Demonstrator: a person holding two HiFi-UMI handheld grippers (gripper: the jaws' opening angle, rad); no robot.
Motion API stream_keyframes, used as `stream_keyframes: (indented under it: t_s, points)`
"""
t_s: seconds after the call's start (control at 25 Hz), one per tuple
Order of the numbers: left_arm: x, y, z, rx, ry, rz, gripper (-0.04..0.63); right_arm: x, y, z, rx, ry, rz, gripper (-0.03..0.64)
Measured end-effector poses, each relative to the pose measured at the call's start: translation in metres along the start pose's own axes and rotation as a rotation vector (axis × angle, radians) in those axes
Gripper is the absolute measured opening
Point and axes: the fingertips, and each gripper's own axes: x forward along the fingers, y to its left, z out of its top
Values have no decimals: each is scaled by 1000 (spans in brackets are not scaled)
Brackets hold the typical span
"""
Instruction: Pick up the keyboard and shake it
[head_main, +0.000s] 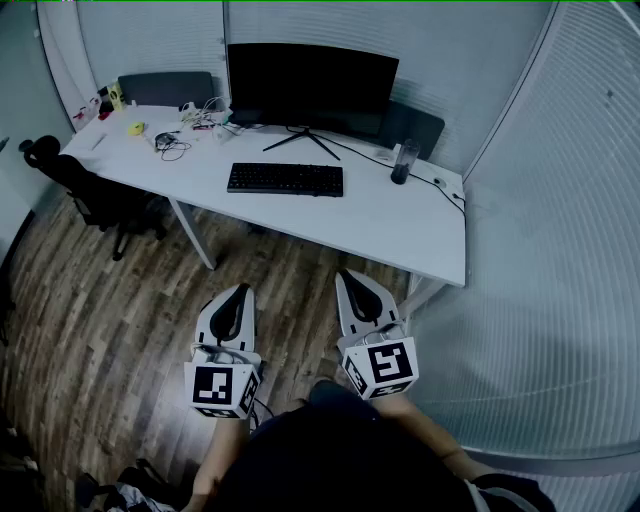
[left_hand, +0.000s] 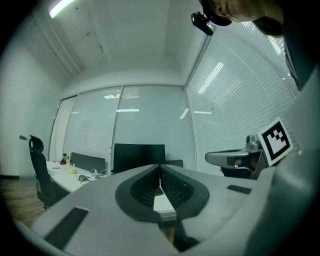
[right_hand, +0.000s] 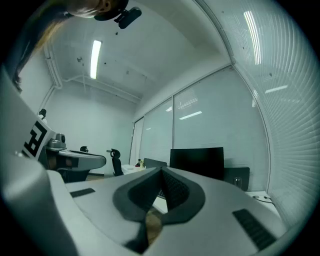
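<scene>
Keyboard (head_main: 285, 179): black, long flat slab, untouched, lying on the white counter (head_main: 400, 225) just in front of the monitor (head_main: 312, 88) stand. Left gripper (head_main: 238, 295) and right gripper (head_main: 350, 280) well short of it over the wood floor (head_main: 120, 300), jaws clenched, both empty.

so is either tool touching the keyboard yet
No, the keyboard lies on the white desk, while the left tool and right tool hang over the wood floor, short of it.
</scene>
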Motion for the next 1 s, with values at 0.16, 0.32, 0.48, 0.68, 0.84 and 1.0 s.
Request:
stream_keyframes:
  t_s: [0.16, 0.32, 0.48, 0.68, 0.84, 1.0]
  points:
    - [3, 5, -4, -8, -5, 0, 29, 4, 0, -2, 3, -2, 3, 28]
    - [15, 13, -11, -30, -4, -15, 31, 17, -13, -14, 28, 13, -22, 29]
    - [33, 33, -25, -79, 11, -14, 31, 40, -28, -28, 43, 33, -23, 31]
    - [72, 67, -43, -120, 44, -3, 114, 85, -56, -53, 58, 68, -16, 69]
    - [117, 98, -49, -117, 70, -3, 159, 138, -79, -69, 79, 108, -19, 136]
    - [172, 129, -53, -127, 78, 3, 204, 194, -109, -84, 85, 145, -16, 146]
